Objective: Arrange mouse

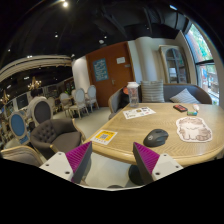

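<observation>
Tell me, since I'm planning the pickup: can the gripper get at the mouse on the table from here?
Probably yes. The gripper has its jaws open, and the mouse lies on the table beyond the fingers, slightly toward the right one, with bare wood between and nothing visibly blocking.

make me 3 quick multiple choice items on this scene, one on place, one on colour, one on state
1. Where is the mouse?
A. on the table, ahead of the fingers
B. on a chair
C. between the fingers

2. What colour is the mouse?
A. white
B. dark grey
C. red

3. How do the fingers stand?
A. shut on the mouse
B. open, holding nothing
C. shut on a card

Key: 1 A, it lies on the table beyond the gripper. 2 B, its shell is dark. 3 B, a wide gap shows between the pads.
</observation>
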Demonstrator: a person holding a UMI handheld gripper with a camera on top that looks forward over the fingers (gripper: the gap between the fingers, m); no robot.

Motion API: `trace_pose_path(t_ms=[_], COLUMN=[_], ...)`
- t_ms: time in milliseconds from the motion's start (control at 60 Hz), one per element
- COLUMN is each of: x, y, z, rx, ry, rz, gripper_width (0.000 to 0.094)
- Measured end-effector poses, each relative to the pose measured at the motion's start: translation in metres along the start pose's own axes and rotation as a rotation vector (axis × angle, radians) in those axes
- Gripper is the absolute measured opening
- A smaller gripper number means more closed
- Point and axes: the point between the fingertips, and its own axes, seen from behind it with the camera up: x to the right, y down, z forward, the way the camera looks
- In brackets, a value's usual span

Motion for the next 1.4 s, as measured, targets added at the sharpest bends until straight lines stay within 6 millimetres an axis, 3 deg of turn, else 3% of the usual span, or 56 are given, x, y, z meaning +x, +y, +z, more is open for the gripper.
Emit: trace_pose_path(t_ms=[17, 33, 50, 150, 250, 400, 533, 733, 800, 833, 850, 983, 1233, 1317, 1400], x=[-0.014, -0.009, 0.014, 0.05, 0.097, 0.138, 0.148, 0.145, 0.145, 0.147, 0.152, 0.149, 0.144, 0.156, 0.182], y=[0.006, 0.007, 0.003, 0.01, 0.017, 0.029, 0.021, 0.017, 0.015, 0.016, 0.018, 0.015, 0.008, -0.016, -0.061], z=[-0.004, -0.004, 0.001, 0.01, 0.031, 0.074, 0.11, 0.165, 0.181, 0.186, 0.187, 0.194, 0.183, 0.169, 0.143], rx=[-0.002, -0.005, -0.009, -0.028, -0.066, -0.141, -0.187, -0.291, -0.297, -0.298, -0.302, -0.257, -0.233, -0.184, -0.105], ry=[0.017, 0.028, 0.034, 0.111, 0.192, 0.239, 0.227, 0.21, 0.222, 0.244, 0.27, 0.285, 0.189, 0.207, 0.242], rz=[0.001, 0.0, -0.002, 0.003, 0.009, 0.05, 0.094, 0.132, 0.097, 0.055, 0.023, -0.066, -0.061, -0.093, -0.104], gripper_width=[0.0852, 0.0853, 0.0852, 0.0852, 0.0852, 0.0852, 0.0854, 0.085, 0.0785, 0.0674, 0.0567, 0.0421, 0.0391, 0.0391, 0.039])
